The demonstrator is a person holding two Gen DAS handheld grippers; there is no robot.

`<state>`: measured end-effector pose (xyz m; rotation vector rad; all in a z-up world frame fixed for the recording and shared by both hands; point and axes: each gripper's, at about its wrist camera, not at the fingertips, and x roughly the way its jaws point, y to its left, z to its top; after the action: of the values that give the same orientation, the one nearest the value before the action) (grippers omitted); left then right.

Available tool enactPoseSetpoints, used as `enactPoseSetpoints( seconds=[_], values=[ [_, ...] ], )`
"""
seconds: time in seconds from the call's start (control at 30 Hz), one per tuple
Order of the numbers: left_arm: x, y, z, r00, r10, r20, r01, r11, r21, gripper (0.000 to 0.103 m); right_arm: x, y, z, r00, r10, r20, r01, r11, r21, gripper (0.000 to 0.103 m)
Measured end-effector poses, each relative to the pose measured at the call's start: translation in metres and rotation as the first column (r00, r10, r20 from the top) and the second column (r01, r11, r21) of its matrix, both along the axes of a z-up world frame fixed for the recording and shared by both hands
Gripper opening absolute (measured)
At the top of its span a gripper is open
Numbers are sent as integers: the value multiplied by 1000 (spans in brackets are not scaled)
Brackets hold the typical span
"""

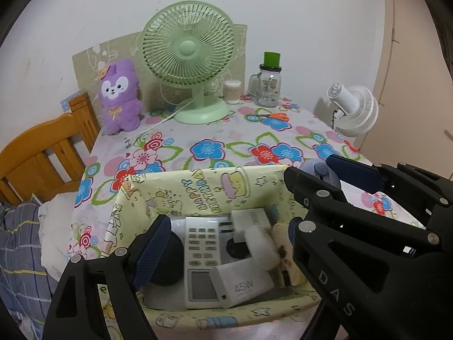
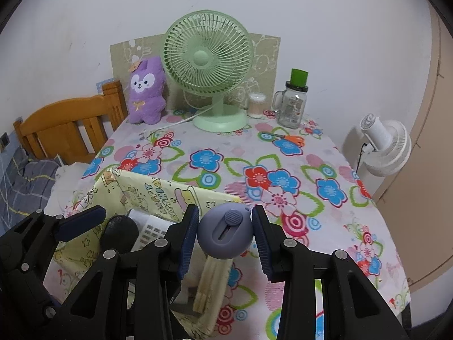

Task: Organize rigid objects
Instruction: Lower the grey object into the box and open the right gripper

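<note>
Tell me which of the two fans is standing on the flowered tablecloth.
The green desk fan, on its round base beside the purple plush toy. The white fan stands off the table, beyond its right edge.

Remote (image 1: 202, 257) and charger (image 1: 243, 286) lie in box (image 1: 198, 181).

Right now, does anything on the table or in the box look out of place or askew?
The orange-handled scissors lie loose on the tablecloth, away from the yellow box. Inside the box, the white charger rests tilted across the remote.
</note>
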<state>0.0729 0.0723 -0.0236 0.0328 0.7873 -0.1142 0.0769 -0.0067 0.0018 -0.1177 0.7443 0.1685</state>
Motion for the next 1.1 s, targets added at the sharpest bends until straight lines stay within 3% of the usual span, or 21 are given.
enactPoseSetpoints(
  seconds=[0.23,0.67,0.77,0.83,1.1],
  values=[
    [15,14,-12,999,41,-30,-41,999,17,87,17,13,-15,999,18,-47,-17,1000,11,42],
    [29,27,-27,995,40,-86,-43,999,-32,88,40,30,-34,988,64,-141,-57,997,56,43],
    [28,26,-27,996,29,-86,-32,999,-33,88,40,29,-33,989,51,-139,-46,998,39,54],
    [25,25,-25,997,23,-80,-26,999,-38,88,37,28,-31,992,38,-123,-36,999,25,70],
    [9,18,-15,999,16,-50,-17,1000,-25,90,20,20,-19,997,16,-80,-16,1000,5,77]
  ],
)
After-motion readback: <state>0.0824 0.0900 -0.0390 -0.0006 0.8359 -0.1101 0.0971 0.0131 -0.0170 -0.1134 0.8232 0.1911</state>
